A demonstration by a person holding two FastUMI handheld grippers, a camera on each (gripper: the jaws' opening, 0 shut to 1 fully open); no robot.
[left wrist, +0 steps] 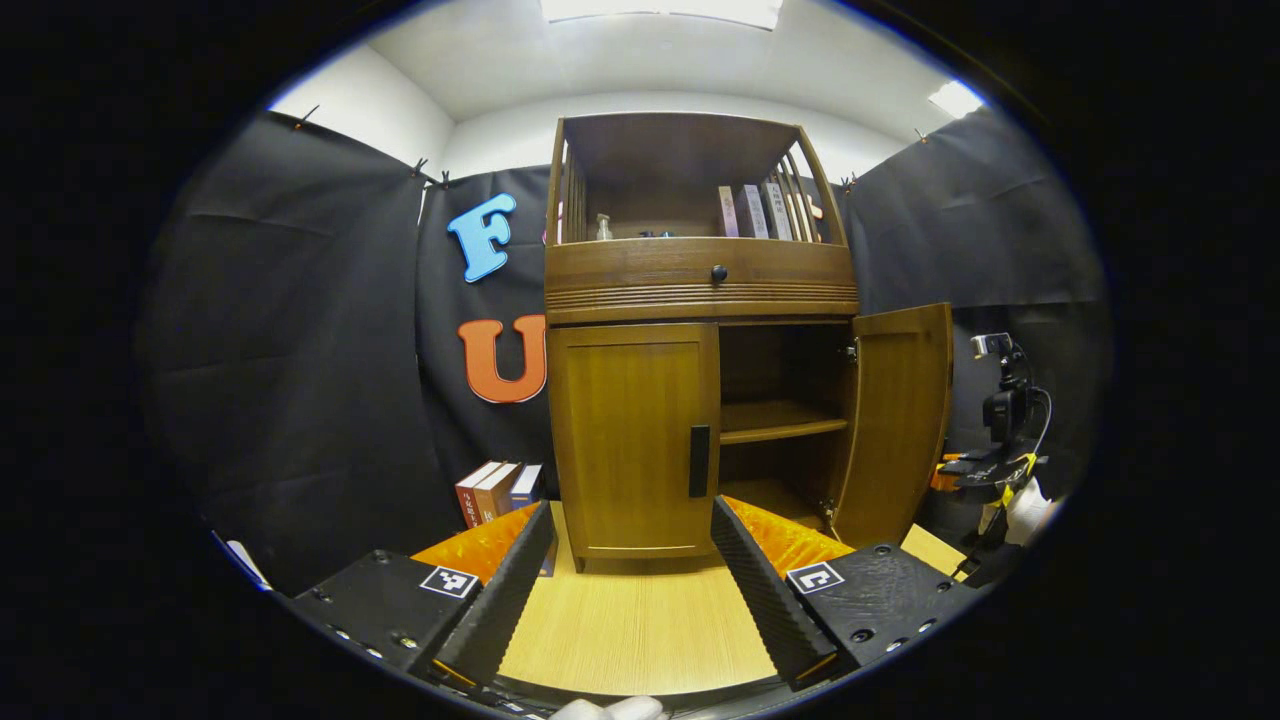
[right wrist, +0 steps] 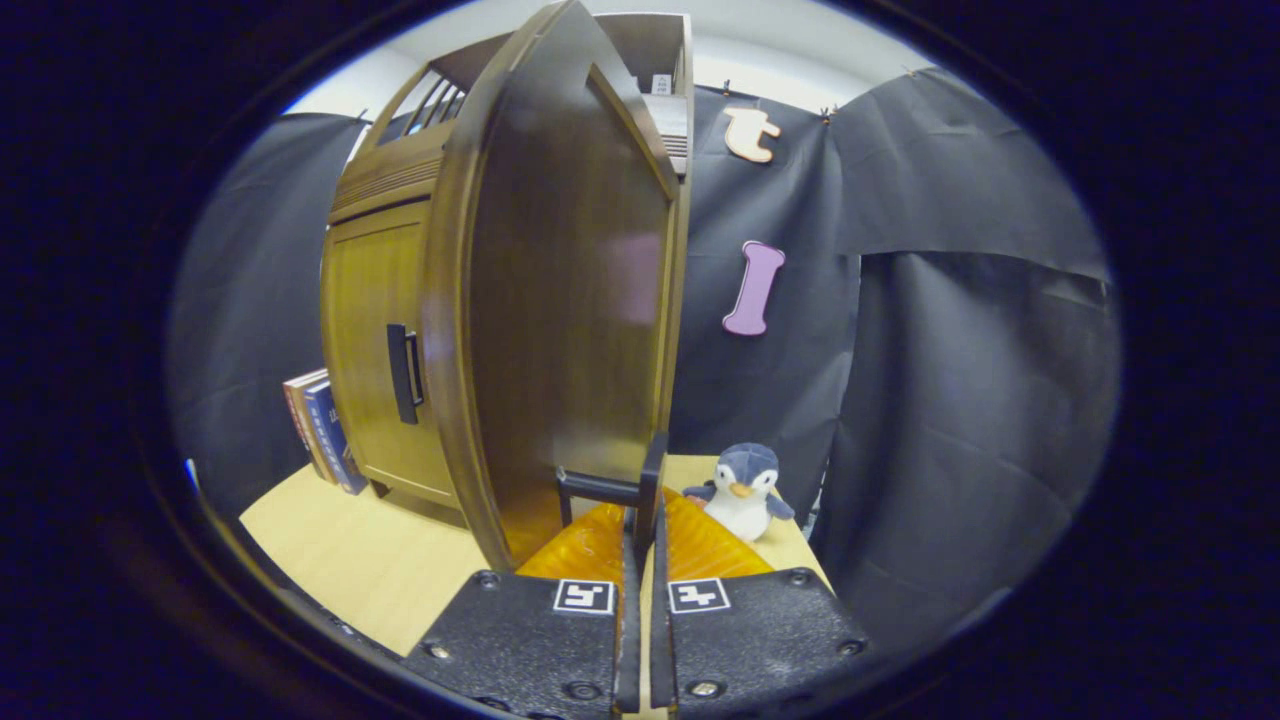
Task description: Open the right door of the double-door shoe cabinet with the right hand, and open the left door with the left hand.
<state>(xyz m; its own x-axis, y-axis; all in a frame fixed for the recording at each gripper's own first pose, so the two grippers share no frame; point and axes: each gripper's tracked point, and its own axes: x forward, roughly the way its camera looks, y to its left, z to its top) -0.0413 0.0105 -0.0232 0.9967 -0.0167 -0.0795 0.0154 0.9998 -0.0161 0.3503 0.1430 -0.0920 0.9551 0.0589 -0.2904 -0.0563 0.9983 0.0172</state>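
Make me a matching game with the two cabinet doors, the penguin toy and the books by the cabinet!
Things:
1. right door
2. left door
3. penguin toy
4. books

States or places:
A. closed
B. on the tabletop left of the cabinet
C. swung open
D. on the table by the black cloth, just past the open door

Pairs: 1-C, 2-A, 3-D, 4-B
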